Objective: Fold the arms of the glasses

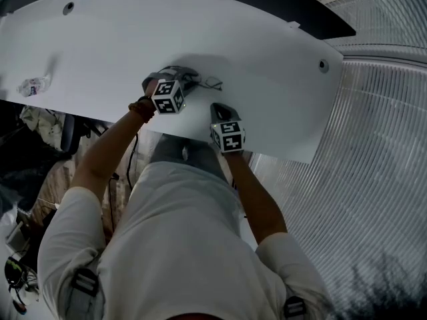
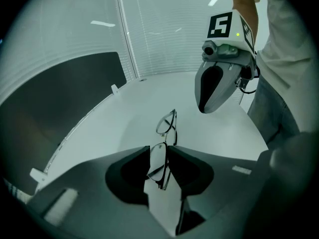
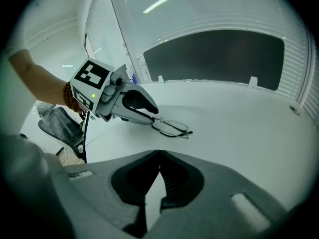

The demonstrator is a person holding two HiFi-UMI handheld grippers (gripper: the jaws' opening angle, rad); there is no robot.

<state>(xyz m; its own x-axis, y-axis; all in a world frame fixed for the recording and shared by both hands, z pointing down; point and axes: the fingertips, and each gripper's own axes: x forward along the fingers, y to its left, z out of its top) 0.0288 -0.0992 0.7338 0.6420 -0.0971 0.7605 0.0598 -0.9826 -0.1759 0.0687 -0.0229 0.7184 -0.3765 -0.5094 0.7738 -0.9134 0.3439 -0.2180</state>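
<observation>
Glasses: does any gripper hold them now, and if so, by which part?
Nothing seems held. The glasses lie on the table; one lens stands, unclamped, between the open jaws of the left gripper. The right gripper, jaws together, is empty.

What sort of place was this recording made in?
Probably an office or meeting room, judging by three things: a long curved white table with a dark panel standing along its far edge, white slatted blinds on the wall behind, and strip lights on the ceiling.
</observation>
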